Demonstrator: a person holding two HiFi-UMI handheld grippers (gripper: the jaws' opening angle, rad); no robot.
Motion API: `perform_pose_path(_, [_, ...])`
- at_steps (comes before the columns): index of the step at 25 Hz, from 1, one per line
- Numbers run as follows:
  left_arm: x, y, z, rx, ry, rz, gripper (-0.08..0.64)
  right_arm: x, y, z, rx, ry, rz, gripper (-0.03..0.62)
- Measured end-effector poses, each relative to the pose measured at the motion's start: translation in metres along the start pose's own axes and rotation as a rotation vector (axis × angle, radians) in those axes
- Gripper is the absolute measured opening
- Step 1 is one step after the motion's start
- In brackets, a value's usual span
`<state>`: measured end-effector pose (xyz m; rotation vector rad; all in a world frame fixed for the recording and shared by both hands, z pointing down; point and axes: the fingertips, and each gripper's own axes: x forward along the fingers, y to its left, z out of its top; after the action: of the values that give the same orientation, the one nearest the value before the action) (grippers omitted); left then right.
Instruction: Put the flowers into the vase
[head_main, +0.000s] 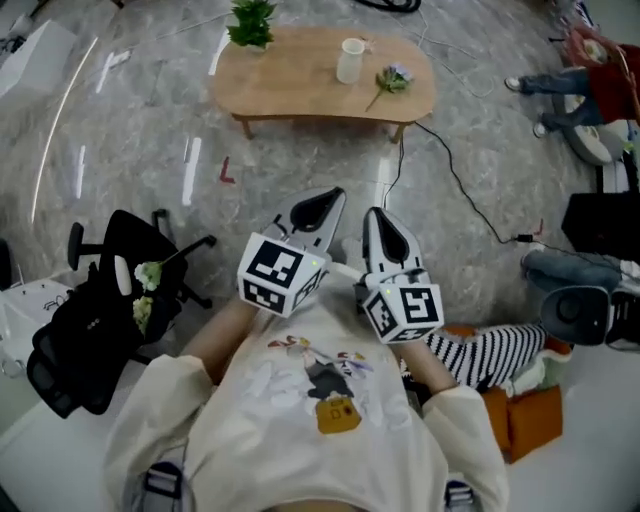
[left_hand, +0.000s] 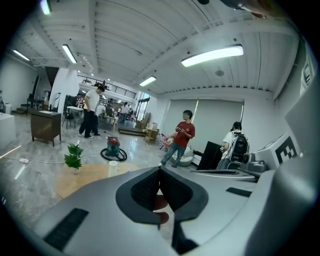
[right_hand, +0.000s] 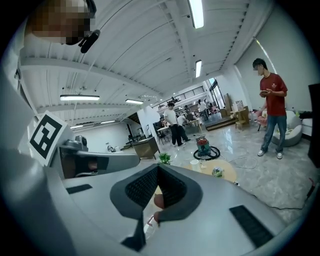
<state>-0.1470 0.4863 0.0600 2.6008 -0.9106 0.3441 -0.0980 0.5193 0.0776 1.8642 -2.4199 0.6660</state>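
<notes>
A low wooden table (head_main: 300, 85) stands on the pale stone floor well ahead of the person, and the task's things sit on it, far from both tools. Off to the left, much nearer, is a black office chair (head_main: 100, 335) with a few pale blossoms (head_main: 148, 274) lying on it. The left gripper (head_main: 325, 203) and the right gripper (head_main: 380, 225) are held side by side just in front of the person's chest, close together. Their noses aim toward the table and dip slightly. Each gripper's own view shows its two jaws pressed together at the tips with nothing between them, so both are closed and empty. The white vase (head_main: 350, 60) stands upright near the table's middle, and the flower (head_main: 393, 78) lies flat just to its right, near but not touching it.

The person's hands are covered by the marker cubes. A potted plant (head_main: 250, 22) at the table's left end is cut off by the top edge of the head view. In the left gripper view that gripper's own body covers the table's right part, so only the plant and vase show there. The right gripper view shows the flower as a small blur beyond the jaw tips. Its kind is too small to tell.

The flower's stem runs on a slant, with the blossom toward the table's far right and the thin cut end toward the near edge
</notes>
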Motion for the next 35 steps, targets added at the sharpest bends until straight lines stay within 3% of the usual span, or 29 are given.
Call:
perform_pose_path(4, [-0.005,0.021,-0.002,-0.012,0.011,0.022,0.006,0.009,0.011,-0.011,0.001,0.045,-0.008,0.005])
perform_pose_path(9, [0.0,0.03,-0.001,-0.026,0.013,0.029,0.006,0.014,0.01,-0.006,-0.013,0.031,-0.003,0.005])
perform_pose_path(18, [0.034,0.059,0.005,-0.037,0.034,0.05,0.007,0.059,-0.015,0.006,0.016,0.029,0.0,0.005])
perform_pose_path(25, [0.095,0.095,0.033,-0.04,0.046,0.084,0.007,0.125,-0.075,0.042,0.038,0.015,0.011,0.005])
perform_pose_path(35, [0.186,0.128,0.11,-0.034,0.043,0.161,0.006,0.212,-0.174,0.136,0.03,-0.012,0.047,0.005])
